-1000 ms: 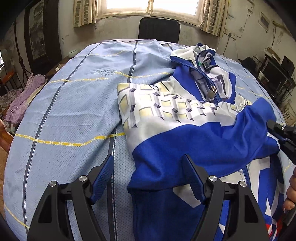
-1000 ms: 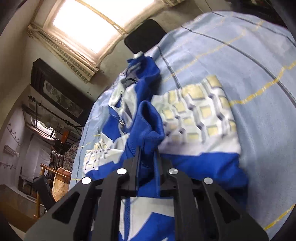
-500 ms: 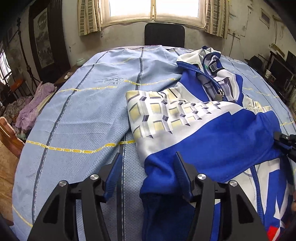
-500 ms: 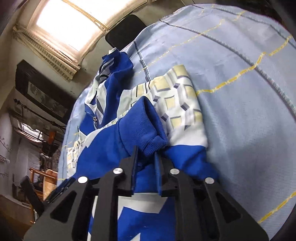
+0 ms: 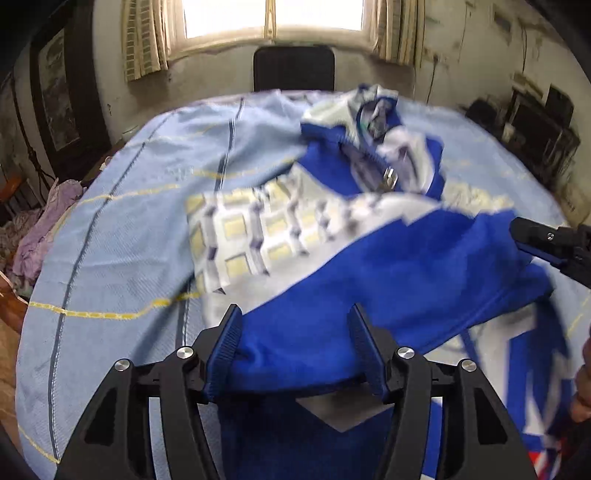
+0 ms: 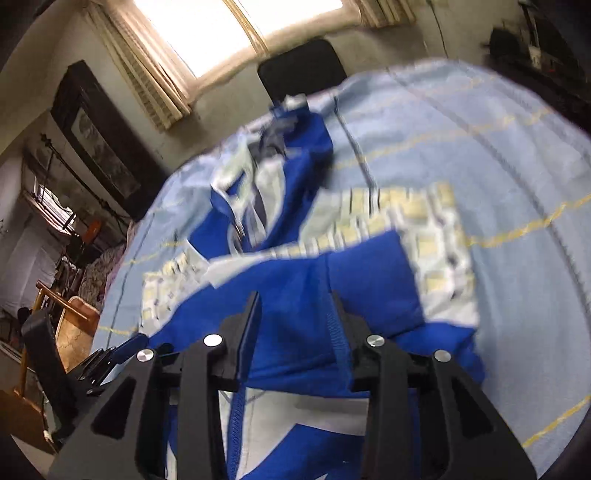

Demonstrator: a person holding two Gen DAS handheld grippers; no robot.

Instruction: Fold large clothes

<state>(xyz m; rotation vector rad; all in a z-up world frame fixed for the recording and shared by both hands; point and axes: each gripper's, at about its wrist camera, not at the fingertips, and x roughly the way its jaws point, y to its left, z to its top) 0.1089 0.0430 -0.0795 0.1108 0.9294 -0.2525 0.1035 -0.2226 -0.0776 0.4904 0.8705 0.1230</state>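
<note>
Blue and white zip-front jacket point(image 5: 388, 258): soft knit fabric, solid royal-blue panels, a white section printed with pale yellow squares outlined in grey, ribbed blue cuff. It lies crumpled on the table, one sleeve folded across the body, collar toward the window. Metal zip pull point(image 5: 389, 181) at the chest. Both views blurred; no label legible.

Light blue table cover point(image 5: 122, 236): woven mesh-textured cloth with dark blue stripes and thin yellow lines; faint stitched lettering near the centre, unreadable.

Left gripper point(image 5: 295, 341): black plastic frame, silver bolts, ribbed blue pads; tongs spread apart, blue sleeve fabric lying between them, not clamped.

Right gripper point(image 6: 295, 325): same build; tongs apart over the blue sleeve, pads clear of a pinch. It also shows at the right edge of the left view.

Black chair back point(image 5: 293, 68): rectangular, behind the table, under the window point(image 5: 273, 16) with striped beige curtains.

Lilac crumpled cloth point(image 5: 40, 240): heaped beside the table's left edge.
</note>
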